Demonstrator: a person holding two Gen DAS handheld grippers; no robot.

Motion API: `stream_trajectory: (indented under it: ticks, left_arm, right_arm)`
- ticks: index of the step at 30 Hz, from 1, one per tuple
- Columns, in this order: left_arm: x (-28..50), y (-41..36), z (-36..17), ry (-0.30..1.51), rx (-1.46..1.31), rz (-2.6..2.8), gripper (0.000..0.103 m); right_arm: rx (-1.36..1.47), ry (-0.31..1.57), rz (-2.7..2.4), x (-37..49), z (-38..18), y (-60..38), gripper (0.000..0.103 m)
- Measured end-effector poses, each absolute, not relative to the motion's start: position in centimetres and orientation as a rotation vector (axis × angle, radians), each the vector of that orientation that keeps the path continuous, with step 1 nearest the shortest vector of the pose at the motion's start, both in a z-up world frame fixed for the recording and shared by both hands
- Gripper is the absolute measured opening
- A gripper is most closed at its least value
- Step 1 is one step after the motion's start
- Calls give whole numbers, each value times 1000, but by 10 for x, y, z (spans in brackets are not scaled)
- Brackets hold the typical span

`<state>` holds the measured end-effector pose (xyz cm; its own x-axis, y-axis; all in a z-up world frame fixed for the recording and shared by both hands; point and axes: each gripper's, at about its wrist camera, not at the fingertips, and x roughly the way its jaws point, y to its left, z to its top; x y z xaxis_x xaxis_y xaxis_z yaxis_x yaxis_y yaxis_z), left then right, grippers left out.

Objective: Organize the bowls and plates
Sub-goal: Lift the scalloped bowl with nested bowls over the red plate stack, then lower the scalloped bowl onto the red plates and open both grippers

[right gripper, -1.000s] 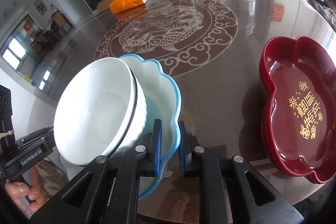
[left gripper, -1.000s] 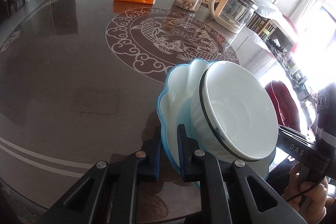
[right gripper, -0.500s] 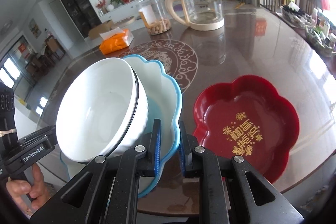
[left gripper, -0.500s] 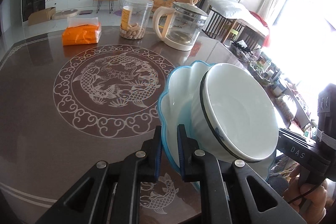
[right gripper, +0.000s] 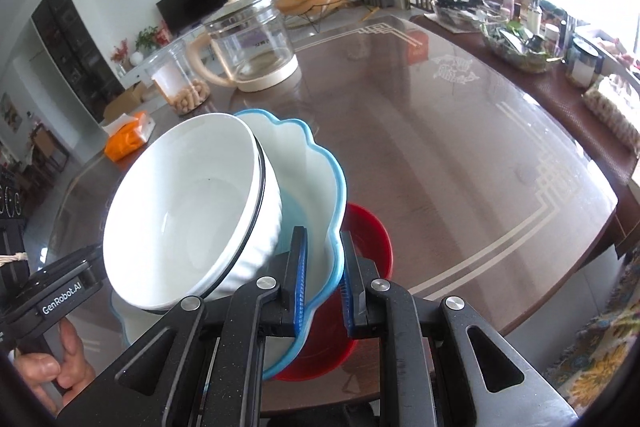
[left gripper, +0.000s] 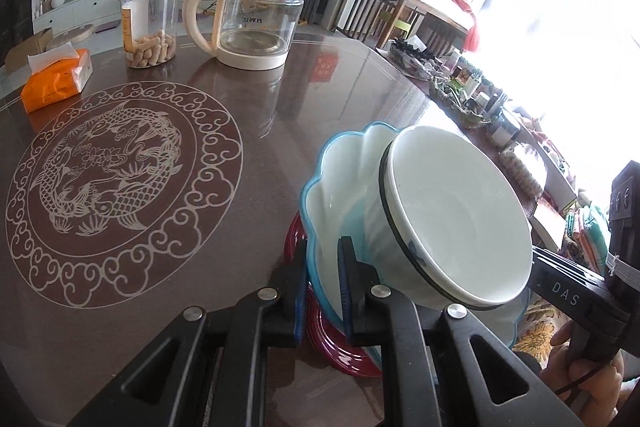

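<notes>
Both grippers hold one blue-rimmed scalloped plate (left gripper: 340,179) by opposite rims; a white bowl (left gripper: 460,219) with a dark rim sits in it. My left gripper (left gripper: 322,267) is shut on the plate's left rim. In the right wrist view my right gripper (right gripper: 322,263) is shut on the same plate (right gripper: 304,155), with the bowl (right gripper: 188,211) to the left. The red flower-shaped plate (left gripper: 324,331) lies on the table right under the blue plate, mostly hidden; part of it shows in the right wrist view (right gripper: 372,231).
On the brown table (left gripper: 160,267) stand a glass kettle (left gripper: 256,19), a jar of snacks (left gripper: 150,23) and an orange tissue pack (left gripper: 56,79) at the far side. A cluttered side table (right gripper: 532,35) stands beyond the right edge.
Both grippers carried the blue plate with the bowl rightward over the table; it now hangs above the red plate, which was beside it half a second ago.
</notes>
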<state>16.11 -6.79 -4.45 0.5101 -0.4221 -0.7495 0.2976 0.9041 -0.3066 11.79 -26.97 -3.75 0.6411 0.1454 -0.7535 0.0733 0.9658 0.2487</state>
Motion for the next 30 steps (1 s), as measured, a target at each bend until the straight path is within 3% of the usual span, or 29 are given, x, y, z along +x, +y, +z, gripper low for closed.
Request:
stream_trajectory:
  ticks: [13,15,19,22,23,25,26,27,30]
  left_arm:
    - [158,-74,-64,968,-120,-431,14]
    - [158,-73,-62,967,-122,-425,14]
    - [157,-66,-56,958,-125,-402,15]
    - [155,-59,-52,953,-129,-386,23]
    - [154,-56,-50,947,-124,-371,31]
    - [148,-48,-45,923,-114,-338,56]
    - [143,-43,-41,898,-110,-318,76]
    - [138,-38,-36,864,-98,-290,88]
    - [117,-32,-19,777,-1,-239,92]
  right_arm:
    - [265,874,34,118,-69,-276,18]
    - [258,868,30,118,-69,-277,21]
    - [257,867,14,117,-67,-282,38]
    - [272,856,6,112,-66,-288,51]
    - [278,849,6,109,-65,-289,52]
    - [295,830,1,103,-60,-293,53]
    - [306,816,-2,99,-56,-295,53]
    - [314,799,-7,95,-51,-297,55]
    - [307,736,-48,77,-32,-299,64]
